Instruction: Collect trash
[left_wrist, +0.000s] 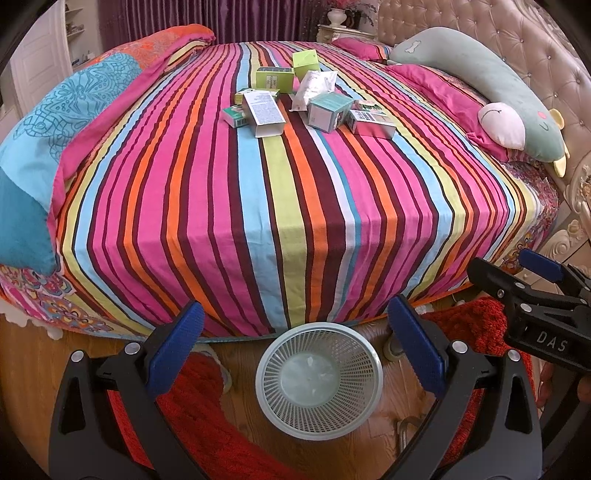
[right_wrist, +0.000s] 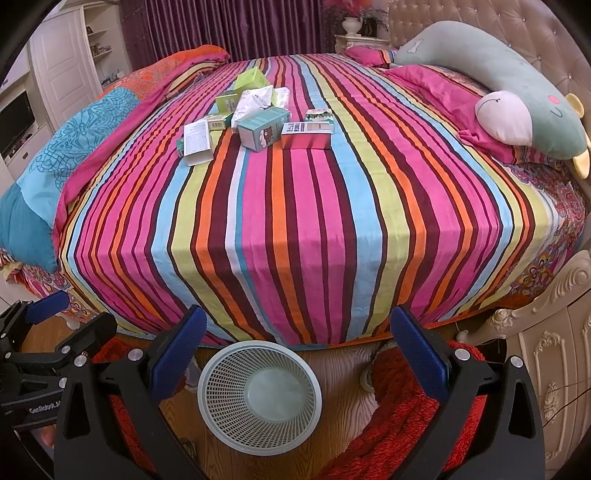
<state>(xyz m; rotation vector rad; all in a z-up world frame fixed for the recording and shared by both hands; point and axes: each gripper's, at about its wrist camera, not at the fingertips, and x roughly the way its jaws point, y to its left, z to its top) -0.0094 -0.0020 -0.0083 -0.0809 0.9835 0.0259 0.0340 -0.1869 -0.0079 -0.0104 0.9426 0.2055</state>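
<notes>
boxes (left_wrist: 306, 99): piled mid-bed (left_wrist: 280, 206), far from the basket (left_wrist: 319, 376)
basket: on the floor by the bed's edge
left gripper (left_wrist: 295, 350): wide open, empty
right gripper (right_wrist: 297, 347): same, gaping

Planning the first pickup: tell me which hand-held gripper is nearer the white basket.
Left, narrowly. The basket sits centred below the left hand-held gripper, but left of centre below the right one.

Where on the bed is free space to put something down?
The striped sheet is bare between the boxes and the bed's near edge above the basket. Crowded: the far middle, with boxes and a white bag; the right side, with the plush toy.
</notes>
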